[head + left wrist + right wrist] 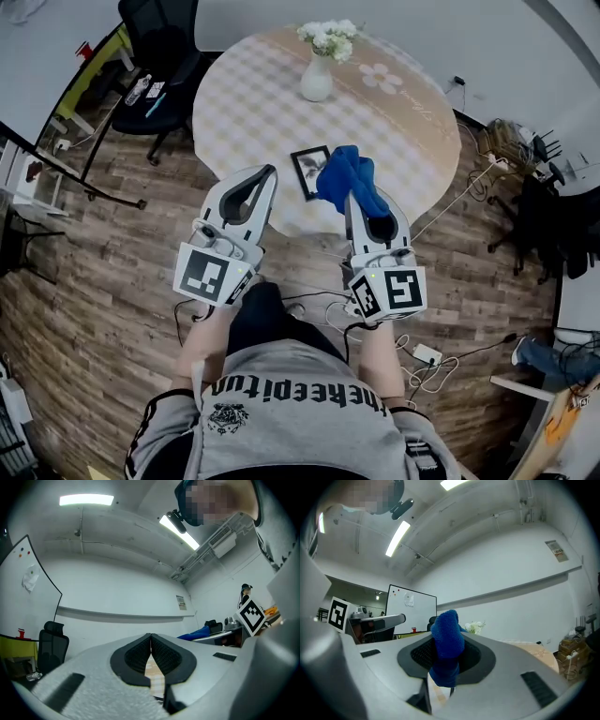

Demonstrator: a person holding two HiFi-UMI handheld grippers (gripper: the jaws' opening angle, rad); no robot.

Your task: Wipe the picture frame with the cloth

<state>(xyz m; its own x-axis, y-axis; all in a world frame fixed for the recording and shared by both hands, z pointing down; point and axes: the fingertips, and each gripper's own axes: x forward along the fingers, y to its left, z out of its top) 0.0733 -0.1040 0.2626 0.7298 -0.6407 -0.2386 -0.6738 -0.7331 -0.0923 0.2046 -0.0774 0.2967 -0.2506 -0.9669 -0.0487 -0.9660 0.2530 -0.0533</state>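
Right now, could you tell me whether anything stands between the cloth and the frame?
Nothing visible does. The cloth, shut in the right gripper, overlaps the frame's right edge in the head view; the vase stands farther back on the table.

even, fairly bright indoor light from ceiling strip lights (86, 499), soft shadows only. all three views curve strongly, with dark vignetted corners. near gripper bodies look slightly soft.

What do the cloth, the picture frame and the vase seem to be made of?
Blue cloth: likely microfibre or terry, judging by its nubby looped surface.
Picture frame: black border; wood or plastic, cannot tell.
Vase: white, smooth, probably ceramic.
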